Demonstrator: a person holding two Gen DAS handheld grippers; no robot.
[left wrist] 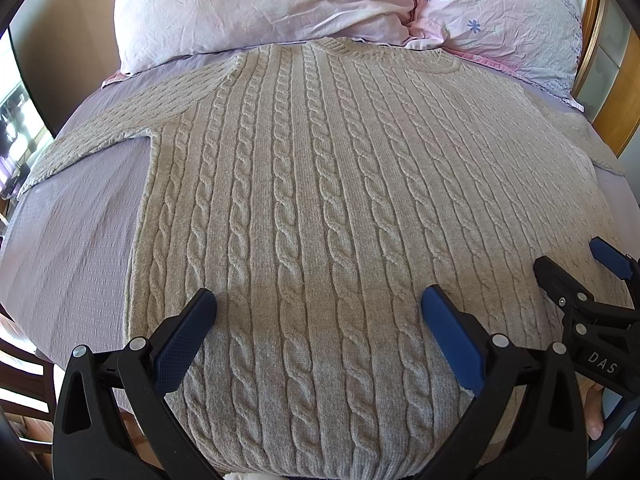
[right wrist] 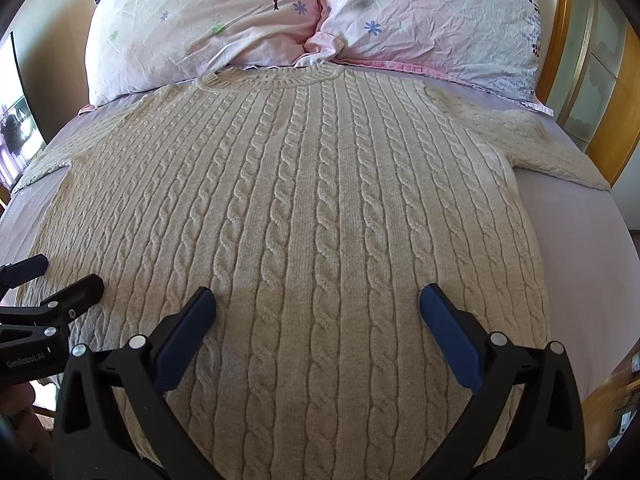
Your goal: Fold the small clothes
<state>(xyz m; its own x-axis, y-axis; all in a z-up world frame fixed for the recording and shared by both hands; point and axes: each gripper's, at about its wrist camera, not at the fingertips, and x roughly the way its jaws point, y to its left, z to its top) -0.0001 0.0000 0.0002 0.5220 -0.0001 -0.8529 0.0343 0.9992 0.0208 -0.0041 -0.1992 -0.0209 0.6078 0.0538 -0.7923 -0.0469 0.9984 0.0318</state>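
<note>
The sweater (left wrist: 320, 200) lies flat on the bed (left wrist: 72, 232), neck toward the pillows (left wrist: 260, 4), sleeves spread out to both sides. Left gripper (left wrist: 319, 316) and right gripper (right wrist: 318, 312) hover over its lower part, fingers wide and holding nothing. A pinch may catch only the top layer of thick knit, so the fold would drag crooked, or a sleeve could trail off the bed edge

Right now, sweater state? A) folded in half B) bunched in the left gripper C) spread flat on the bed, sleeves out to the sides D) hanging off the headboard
C: the sweater lies flat on the bed sheet, one sleeve out sideways, and both the left gripper and right gripper are open above it, holding nothing.
</note>
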